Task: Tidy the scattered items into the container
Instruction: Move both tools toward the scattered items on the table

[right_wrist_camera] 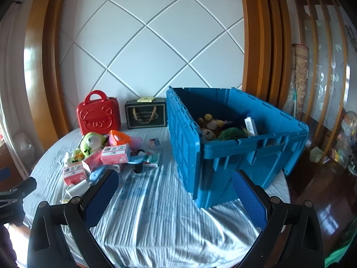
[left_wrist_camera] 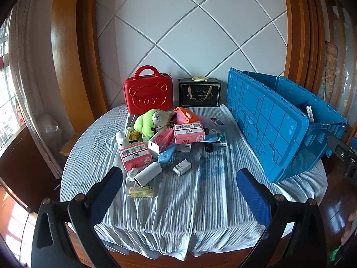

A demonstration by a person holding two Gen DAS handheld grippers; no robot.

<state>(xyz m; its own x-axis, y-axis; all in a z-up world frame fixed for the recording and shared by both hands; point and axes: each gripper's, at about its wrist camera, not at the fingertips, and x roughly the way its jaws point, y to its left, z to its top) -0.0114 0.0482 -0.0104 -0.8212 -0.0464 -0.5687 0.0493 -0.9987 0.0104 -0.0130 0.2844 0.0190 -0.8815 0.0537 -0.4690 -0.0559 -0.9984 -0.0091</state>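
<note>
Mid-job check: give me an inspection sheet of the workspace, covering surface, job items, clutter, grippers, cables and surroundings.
Surface: round table under a wrinkled striped cloth.
Job's things: blue crate, lid flap hanging open at its side, already holds plush toys and a white box. Still scattered: green plush, pink tissue packs, white roll, small white box, blue toy, yellow packet.
Clutter: red bear case and black gift box upright at the wall.
Grippers: left gripper open, empty; right gripper open, empty.
Cables: nothing seen.
Surroundings: white diamond-panelled wall, wooden frame, glossy wood floor.
</note>
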